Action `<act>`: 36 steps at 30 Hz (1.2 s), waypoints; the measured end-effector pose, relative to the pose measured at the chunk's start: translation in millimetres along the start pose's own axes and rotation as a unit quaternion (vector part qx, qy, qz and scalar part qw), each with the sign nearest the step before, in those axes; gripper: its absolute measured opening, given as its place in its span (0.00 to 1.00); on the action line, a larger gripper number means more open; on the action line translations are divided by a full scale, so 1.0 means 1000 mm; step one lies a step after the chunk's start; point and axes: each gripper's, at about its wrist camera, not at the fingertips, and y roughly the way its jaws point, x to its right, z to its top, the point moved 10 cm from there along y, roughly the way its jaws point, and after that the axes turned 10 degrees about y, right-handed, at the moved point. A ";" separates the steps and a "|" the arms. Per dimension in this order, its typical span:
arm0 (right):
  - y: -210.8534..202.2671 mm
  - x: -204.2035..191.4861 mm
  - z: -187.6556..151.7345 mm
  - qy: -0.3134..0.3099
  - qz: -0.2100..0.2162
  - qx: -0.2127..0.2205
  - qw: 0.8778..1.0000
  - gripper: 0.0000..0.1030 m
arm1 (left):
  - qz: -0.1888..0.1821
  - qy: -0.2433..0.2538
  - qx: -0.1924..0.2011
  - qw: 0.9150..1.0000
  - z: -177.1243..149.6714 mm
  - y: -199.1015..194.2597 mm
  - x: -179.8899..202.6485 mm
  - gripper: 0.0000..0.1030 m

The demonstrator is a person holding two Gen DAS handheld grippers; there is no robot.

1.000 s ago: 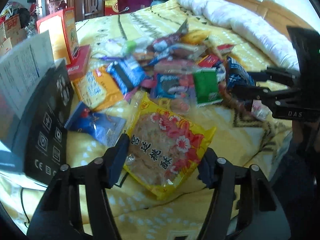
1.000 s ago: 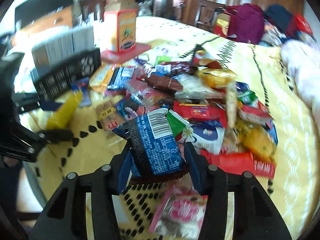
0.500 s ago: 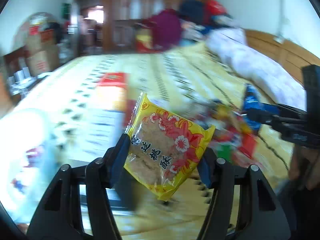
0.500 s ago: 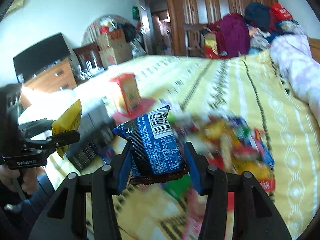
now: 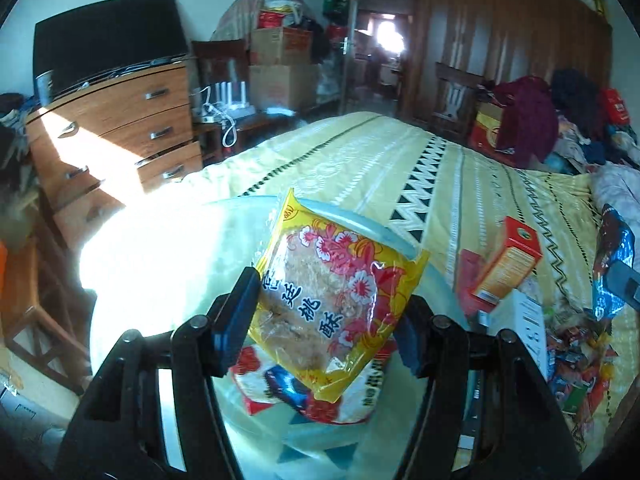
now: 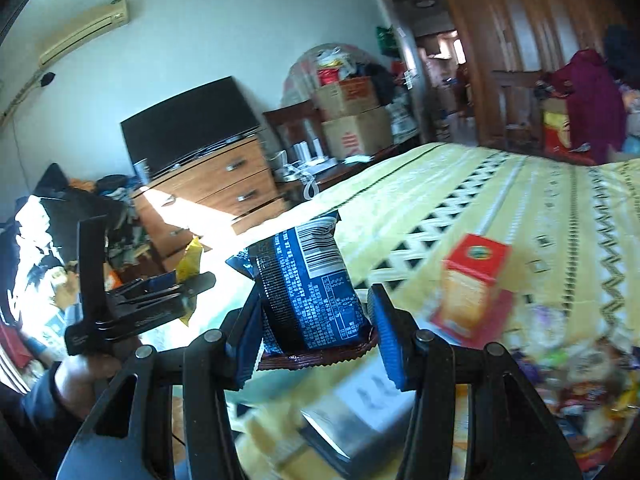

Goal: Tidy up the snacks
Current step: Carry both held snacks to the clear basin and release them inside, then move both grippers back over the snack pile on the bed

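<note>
My left gripper [image 5: 324, 320] is shut on a yellow pastry packet with red flowers [image 5: 332, 300] and holds it above a clear plastic bin [image 5: 172, 248] at the bed's edge. A red-and-white snack bag [image 5: 280, 384] lies in the bin below it. My right gripper [image 6: 316, 328] is shut on a dark blue snack packet [image 6: 308, 280], held in the air beside the bed. The left gripper with its yellow packet also shows in the right wrist view [image 6: 160, 296], to the left. The snack pile [image 5: 576, 364] lies on the yellow bedspread at the right.
An orange box with a red top [image 5: 508, 264] stands on the bed [image 5: 400, 160], beside a white-and-black carton [image 6: 360, 416]. A wooden dresser [image 5: 116, 132] with a TV stands at the left. Cardboard boxes and a wardrobe stand behind.
Both grippers have swung left, away from the snack pile, still holding their packets. The left gripper now holds the yellow packet over the clear bin.
</note>
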 end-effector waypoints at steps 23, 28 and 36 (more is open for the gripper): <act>0.147 -0.093 -0.062 0.022 0.017 -0.122 0.992 0.84 | -0.006 -0.048 -0.021 0.999 -0.026 0.016 -0.076 0.69; 0.114 -0.099 -0.057 0.021 0.033 -0.089 0.995 0.86 | -0.022 -0.033 -0.022 0.999 -0.032 0.016 -0.071 0.70; -0.004 0.023 -0.042 0.069 -0.086 -0.005 0.994 0.87 | -0.049 -0.021 -0.024 0.998 -0.039 0.025 -0.058 0.72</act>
